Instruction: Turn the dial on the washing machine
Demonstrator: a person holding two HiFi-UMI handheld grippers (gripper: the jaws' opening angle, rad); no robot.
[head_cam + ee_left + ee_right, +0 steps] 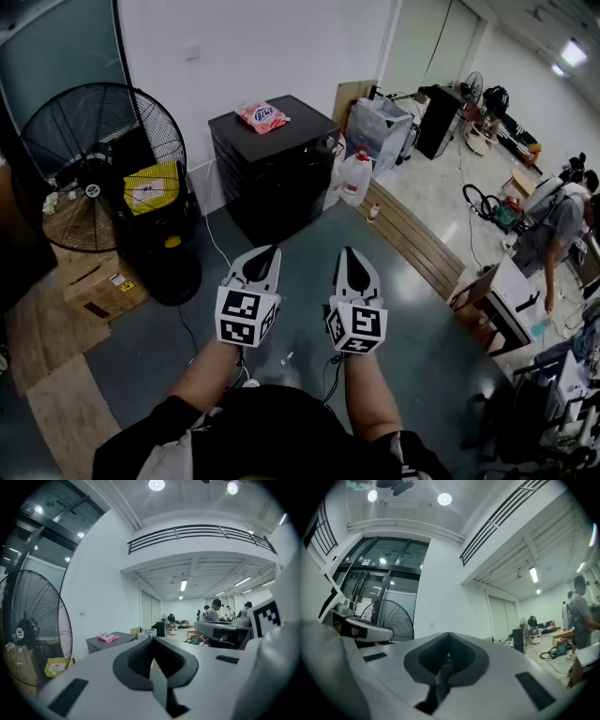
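Left gripper (266,255), right gripper (352,255) both clenched, empty, before cabinet (281,173); cabinet front dark, detail unreadable; packet (263,116) atop cabinet, print blurred.

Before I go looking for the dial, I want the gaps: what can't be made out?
- Dial: shows in no view; the black cabinet front, head view, is too dark and small.
- Print on pink packet, head view: too small.
- Yellow box, head view: partly behind the fan grille.

Open floor (302,236) ahead, cabinet (272,164) beyond, fan (98,164) left
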